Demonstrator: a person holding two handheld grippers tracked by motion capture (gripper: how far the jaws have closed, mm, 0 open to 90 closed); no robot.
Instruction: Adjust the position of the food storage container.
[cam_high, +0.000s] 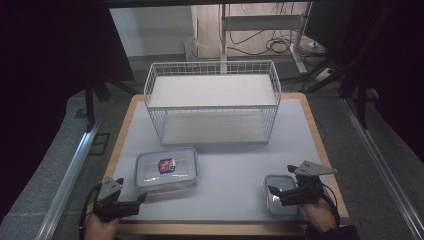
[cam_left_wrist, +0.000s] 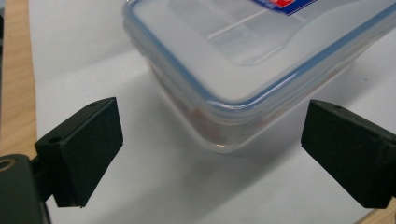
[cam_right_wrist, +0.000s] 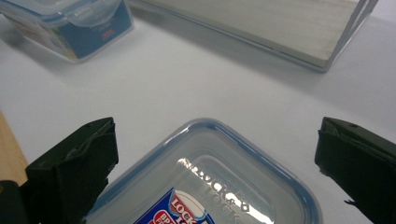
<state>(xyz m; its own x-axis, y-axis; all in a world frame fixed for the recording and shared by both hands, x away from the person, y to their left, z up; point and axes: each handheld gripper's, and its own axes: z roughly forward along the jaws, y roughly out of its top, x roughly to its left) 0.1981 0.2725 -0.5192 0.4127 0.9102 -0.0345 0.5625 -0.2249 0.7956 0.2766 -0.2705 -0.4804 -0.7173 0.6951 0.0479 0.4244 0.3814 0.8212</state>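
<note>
on the worktop (cam_high: 220, 165), both tongs, left (cam_high: 131, 198) and right (cam_high: 281, 186), gaped wide at slick, rigid, probably light lidded boxes, large (cam_high: 167, 169) and small (cam_high: 280, 195); long sides looked the safest hold.

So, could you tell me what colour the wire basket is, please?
White; the wire basket shows best in the high view.

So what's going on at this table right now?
A person holds a gripper in each hand. The left gripper is open beside the larger lidded container. The right gripper is open over the smaller lidded container. Neither container is gripped yet. A white wire shelf rack stands at the back of the table.
</note>
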